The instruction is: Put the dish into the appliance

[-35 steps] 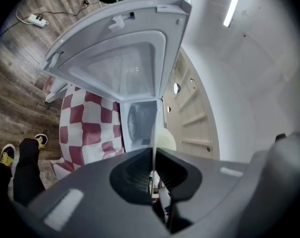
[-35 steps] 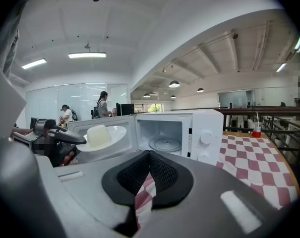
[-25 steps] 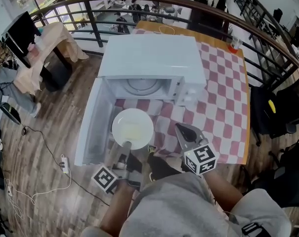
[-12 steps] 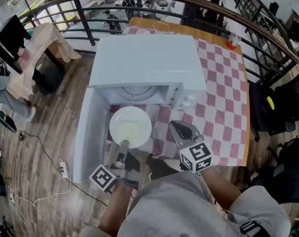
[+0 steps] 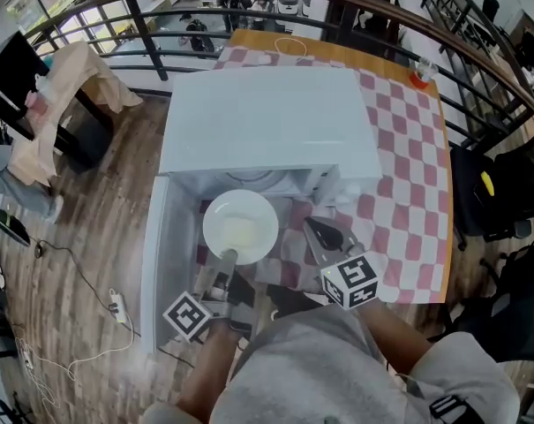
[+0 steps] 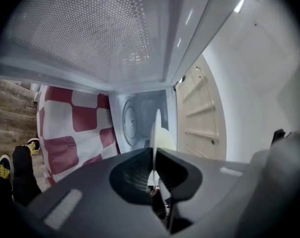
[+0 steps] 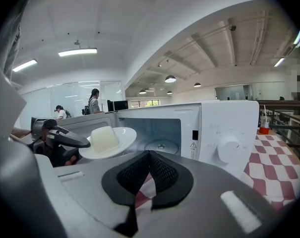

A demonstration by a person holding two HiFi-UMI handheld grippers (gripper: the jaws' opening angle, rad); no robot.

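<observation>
Checkered table (image 5: pixel 399 148): dish (image 5: pixel 240 228) (clamped) before microwave (image 5: pixel 267 122)

In the left gripper view I see the dish (image 6: pixel 155 133) only edge-on; overhead, the microwave (image 5: pixel 267 117) hides its cavity.

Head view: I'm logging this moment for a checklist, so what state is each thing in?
Microwave: door open, dish not inside yet.
Plate: level, gripped by its rim, pale block on it.
Left claw: shut on the plate.
Right claw: shut, empty.
</observation>
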